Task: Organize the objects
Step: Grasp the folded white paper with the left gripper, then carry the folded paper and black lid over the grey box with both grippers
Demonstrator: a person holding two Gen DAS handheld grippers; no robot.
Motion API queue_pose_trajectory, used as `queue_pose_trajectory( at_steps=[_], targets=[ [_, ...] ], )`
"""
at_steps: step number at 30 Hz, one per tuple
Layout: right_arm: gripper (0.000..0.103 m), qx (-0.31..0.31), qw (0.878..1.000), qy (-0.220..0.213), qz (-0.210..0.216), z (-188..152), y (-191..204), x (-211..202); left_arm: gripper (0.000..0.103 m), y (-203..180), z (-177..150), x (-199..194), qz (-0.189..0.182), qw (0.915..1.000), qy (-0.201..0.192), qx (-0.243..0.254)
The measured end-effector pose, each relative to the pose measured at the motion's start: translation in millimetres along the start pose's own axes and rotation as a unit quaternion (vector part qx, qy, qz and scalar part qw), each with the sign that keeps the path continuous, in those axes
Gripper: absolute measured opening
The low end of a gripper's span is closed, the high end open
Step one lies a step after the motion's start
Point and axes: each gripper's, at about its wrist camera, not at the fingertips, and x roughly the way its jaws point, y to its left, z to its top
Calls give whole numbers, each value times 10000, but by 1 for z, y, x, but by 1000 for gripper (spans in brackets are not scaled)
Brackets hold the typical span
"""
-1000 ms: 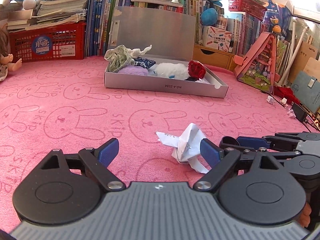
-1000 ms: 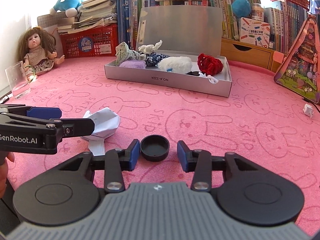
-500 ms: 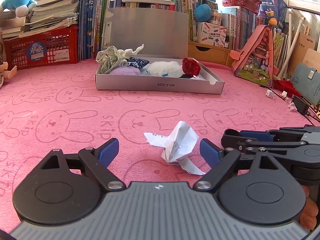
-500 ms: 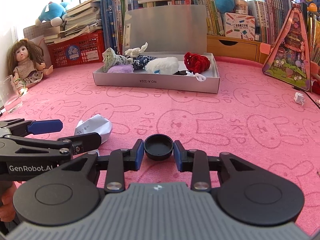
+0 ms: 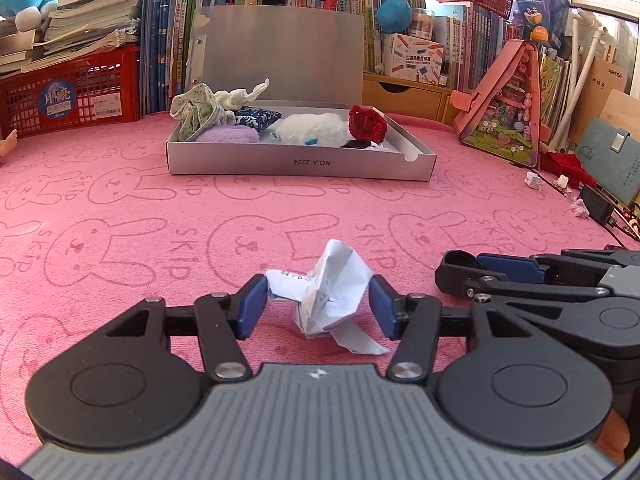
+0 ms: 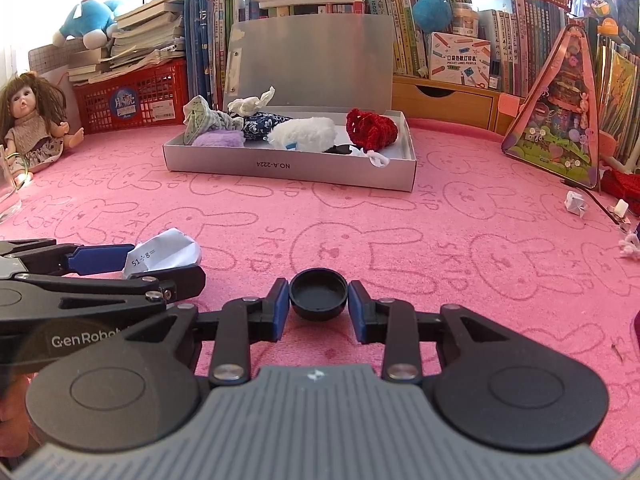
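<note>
A crumpled white paper lies on the pink mat between the pads of my left gripper, whose jaws have closed in on it and touch its sides. It also shows in the right wrist view. My right gripper is shut on a black round cap resting on the mat. A grey open box holding cloth items, a white fluffy piece and a red knitted piece stands farther back; it also shows in the right wrist view.
A doll and a glass are at the left edge. A red basket, books and plush toys line the back. A pink triangular toy case and small paper scraps lie at the right.
My left gripper's jaws have closed from wide open onto the crumpled paper. My right gripper's jaws have closed onto the black cap.
</note>
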Motion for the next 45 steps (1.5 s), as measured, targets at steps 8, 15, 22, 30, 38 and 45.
queue_pose_trajectory(
  at_steps=[8,15,22,30,38,45],
  targets=[
    [38,103,9999,-70,6,5,5,-3,47,1,4,-7,-5,10000,-58,-54],
    [38,122,9999,-103,42,8,8,-1,47,3,7,-9,82,9999,-89,-50],
    [38,174,9997,-137,88,12,10,3,47,7,13,-6,171,9998,-78,-99],
    [39,333,9992,-133,159,23,6,11,48,15,25,-2,245,9995,-168,-133],
    [39,569,9980,-210,182,48,-11,23,48,31,54,12,407,9987,-260,-159],
    [39,778,9965,-244,184,76,-25,41,48,41,89,31,593,9974,-402,-53]
  ],
)
